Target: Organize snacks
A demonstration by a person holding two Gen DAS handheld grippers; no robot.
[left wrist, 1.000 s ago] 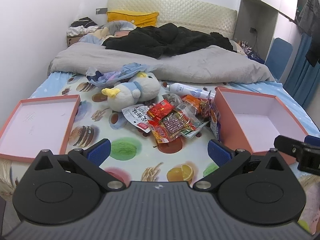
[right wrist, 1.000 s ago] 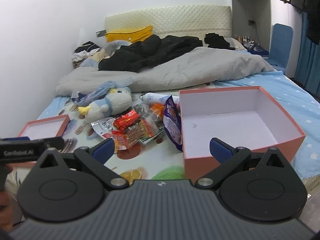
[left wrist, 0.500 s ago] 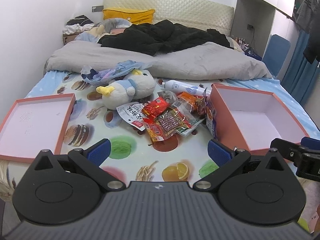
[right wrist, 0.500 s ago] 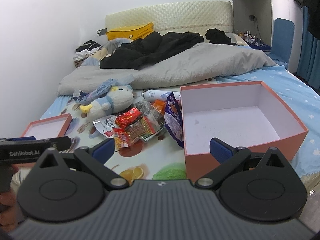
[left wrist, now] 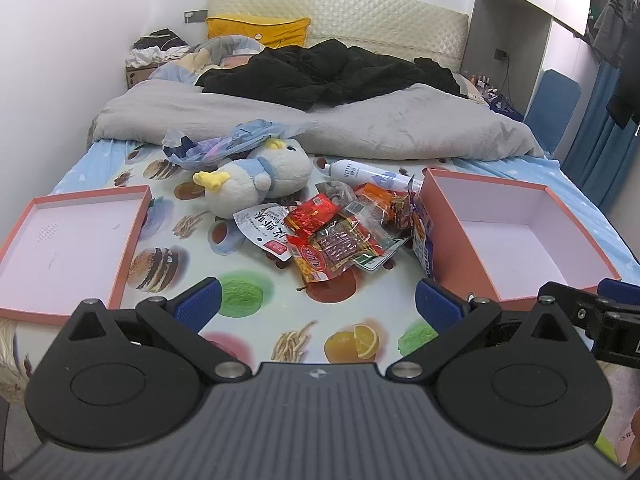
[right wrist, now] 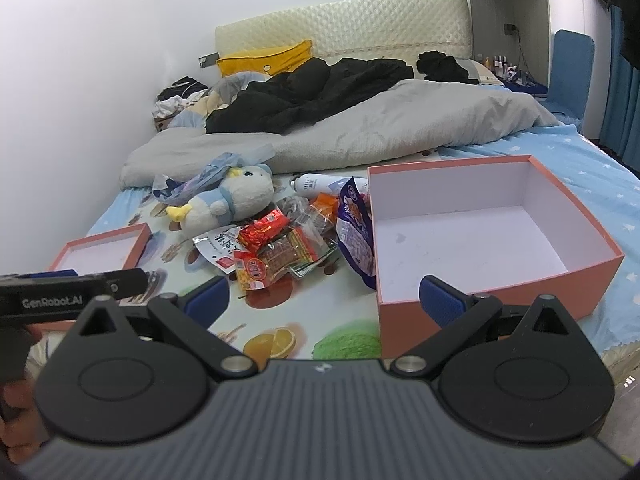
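Leftmost, the lid lies upturned, out of the way. Snacks sit heaped mid-bed against the open box, handy for loading. Near us, the left gripper and right gripper hover wide open, empty.

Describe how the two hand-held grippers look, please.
Both grippers, left and right, have a ribbed dark grey body, two round black discs, black link arms with silver pins, and blue textured pads on the jaws. The left one carries white "GenRobot.AI" lettering.
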